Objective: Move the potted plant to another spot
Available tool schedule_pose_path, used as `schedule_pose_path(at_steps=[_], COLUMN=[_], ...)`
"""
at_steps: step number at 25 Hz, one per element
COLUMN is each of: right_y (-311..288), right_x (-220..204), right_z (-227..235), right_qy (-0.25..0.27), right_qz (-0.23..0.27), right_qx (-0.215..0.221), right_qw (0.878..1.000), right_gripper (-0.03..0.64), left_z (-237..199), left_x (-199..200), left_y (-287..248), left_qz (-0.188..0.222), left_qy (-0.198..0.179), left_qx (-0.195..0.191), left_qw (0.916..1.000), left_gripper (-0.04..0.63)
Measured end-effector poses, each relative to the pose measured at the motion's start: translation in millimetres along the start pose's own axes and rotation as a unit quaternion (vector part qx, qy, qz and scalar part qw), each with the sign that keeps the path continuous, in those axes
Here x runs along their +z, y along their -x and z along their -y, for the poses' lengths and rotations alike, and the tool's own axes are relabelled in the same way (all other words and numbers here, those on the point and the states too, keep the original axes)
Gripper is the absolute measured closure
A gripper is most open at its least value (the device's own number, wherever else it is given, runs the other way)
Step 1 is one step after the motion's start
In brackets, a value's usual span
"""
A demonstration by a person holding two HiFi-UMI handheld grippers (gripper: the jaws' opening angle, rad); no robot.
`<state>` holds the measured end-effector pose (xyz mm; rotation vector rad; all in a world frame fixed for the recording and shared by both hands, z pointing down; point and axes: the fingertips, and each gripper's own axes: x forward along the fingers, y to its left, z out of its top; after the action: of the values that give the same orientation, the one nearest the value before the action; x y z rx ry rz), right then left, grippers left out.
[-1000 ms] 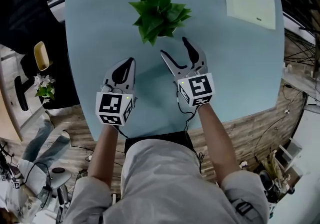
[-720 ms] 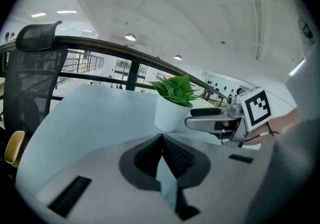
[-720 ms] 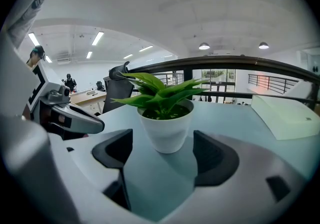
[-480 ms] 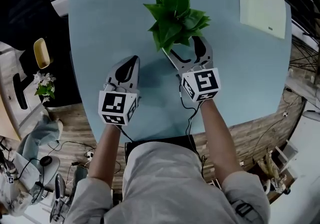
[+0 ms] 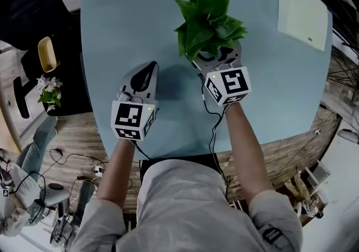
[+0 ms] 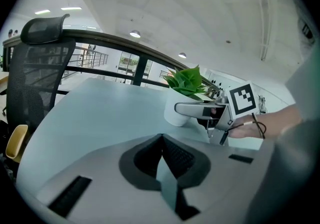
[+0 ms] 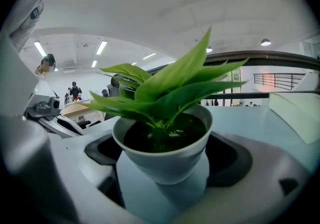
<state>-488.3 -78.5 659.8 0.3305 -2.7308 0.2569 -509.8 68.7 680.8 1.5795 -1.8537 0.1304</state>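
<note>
Where the potted plant [image 5: 208, 21] stands: upright on the pale blue table [image 5: 123, 32], in its far half and directly ahead of the right claw [image 5: 216, 53].
Right claw: its jaws are spread wide and have just been opening. The white pot [image 7: 165, 160] sits between them with one jaw on either side.
Grip: a narrow gap shows between the pot and the dark pad on each side, so the pads are not pressing on it.
Pot against the claw: it sits deep in the mouth of the jaws. The leaves [image 7: 170, 88] spread out over them and hide the tips in the head view.
Left claw [image 5: 147, 71]: its jaws are closed together with nothing between them. It is low over the table, to the left of the pot and clear of it.
Pale sheet [image 5: 303, 12]: it lies flat at the table's far right corner, well apart from the plant.
</note>
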Motion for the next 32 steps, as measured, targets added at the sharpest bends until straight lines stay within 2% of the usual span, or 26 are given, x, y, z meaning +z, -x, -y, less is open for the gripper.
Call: schedule_pose_path(at_steps=[11, 14, 20, 28, 32], right_y=[5, 22, 64, 117, 145], right_x=[1, -3, -1, 18, 26], right_z=[-5, -11, -30, -39, -46], right_qy=[0.008, 0.004, -0.007, -0.030, -0.035], right_qz=[0.004, 0.000, 0.022, 0.047, 0.063], right_qx=[0.004, 0.011, 0.010, 0.007, 0.006], right_qw=[1.000, 1.000, 1.000, 0.998, 0.997], right_gripper=[0.114, 0.115, 0.117, 0.117, 0.117], left_z=[9, 20, 40, 81, 100], left_x=[6, 7, 7, 2, 5], left_y=[3, 9, 22, 26, 35], left_qz=[-0.001, 0.000, 0.011, -0.006, 0.001], left_qy=[-0.002, 0.001, -0.021, -0.051, -0.062], left_qx=[0.009, 0.016, 0.016, 0.000, 0.002], left_qw=[1.0000, 0.9999, 0.9996, 0.9987, 0.9981], left_gripper=[0.583, 0.583, 0.583, 0.583, 0.583])
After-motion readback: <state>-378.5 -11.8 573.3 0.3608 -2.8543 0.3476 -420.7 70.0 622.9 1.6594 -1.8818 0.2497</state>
